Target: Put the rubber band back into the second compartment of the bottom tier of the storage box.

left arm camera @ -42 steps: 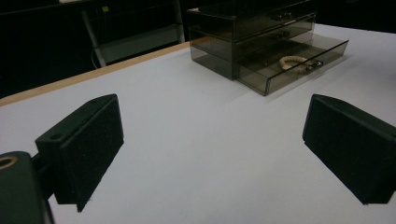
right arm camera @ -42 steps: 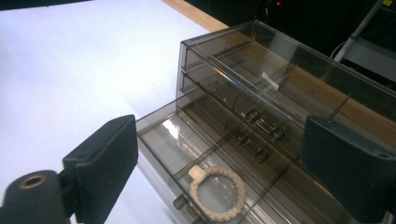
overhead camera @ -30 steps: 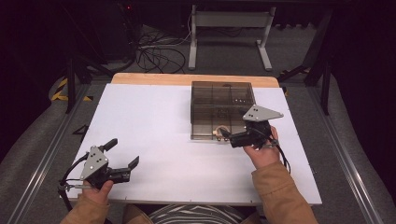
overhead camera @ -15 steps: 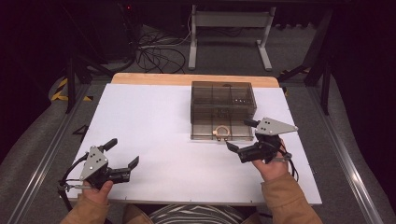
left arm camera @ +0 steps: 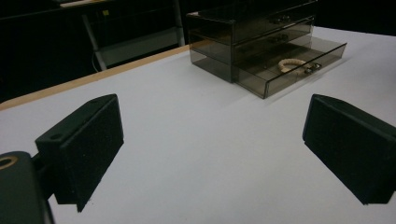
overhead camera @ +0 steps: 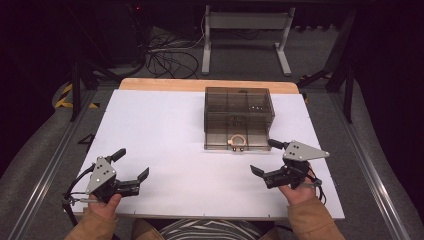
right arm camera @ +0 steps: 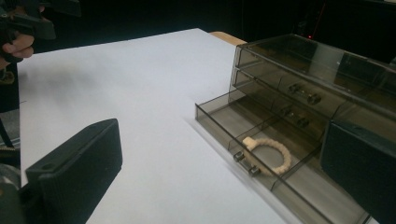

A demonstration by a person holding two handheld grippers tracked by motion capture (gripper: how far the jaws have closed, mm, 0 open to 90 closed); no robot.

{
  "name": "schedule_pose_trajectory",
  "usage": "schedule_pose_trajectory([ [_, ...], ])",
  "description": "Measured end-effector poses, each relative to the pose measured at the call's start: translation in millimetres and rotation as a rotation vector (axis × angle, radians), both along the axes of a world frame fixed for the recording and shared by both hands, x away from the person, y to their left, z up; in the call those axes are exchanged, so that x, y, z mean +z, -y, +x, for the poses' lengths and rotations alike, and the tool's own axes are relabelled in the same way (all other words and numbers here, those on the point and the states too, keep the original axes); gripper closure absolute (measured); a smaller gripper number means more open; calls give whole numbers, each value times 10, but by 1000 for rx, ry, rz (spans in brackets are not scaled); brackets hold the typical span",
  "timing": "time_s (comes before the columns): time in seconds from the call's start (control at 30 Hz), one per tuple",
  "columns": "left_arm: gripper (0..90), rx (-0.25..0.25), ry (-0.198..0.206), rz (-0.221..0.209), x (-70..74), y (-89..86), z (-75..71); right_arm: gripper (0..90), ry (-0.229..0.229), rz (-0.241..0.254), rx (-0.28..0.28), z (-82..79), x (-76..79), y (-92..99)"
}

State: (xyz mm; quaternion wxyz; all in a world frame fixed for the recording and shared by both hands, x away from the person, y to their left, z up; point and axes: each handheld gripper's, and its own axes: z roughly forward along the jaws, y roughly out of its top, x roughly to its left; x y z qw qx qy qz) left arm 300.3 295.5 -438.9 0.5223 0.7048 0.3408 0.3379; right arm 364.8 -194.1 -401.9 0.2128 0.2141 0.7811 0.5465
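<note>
Here the open bottom drawer of the organizer lies just far-left of the right tool, its jaws spread wide and empty. A bracelet rests in the drawer. The left tool, also open, sits well apart on the tabletop.

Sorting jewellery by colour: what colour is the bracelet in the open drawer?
Cream, a pale beige bracelet; clearest in the right gripper view.

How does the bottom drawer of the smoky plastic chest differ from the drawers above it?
The bottom drawer is pulled out; the upper drawers are pushed in. The bottom drawer holds a cream bracelet; nothing is visible in the upper drawers. All are tinted clear plastic with small metal handles.
</note>
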Motion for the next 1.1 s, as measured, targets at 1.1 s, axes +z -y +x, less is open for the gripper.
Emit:
schedule_pose_trajectory([
  [1.1, 59, -19, -13, 18, -36, 29, -17, 0, -138, -20, -31, -77, -606, 107],
])
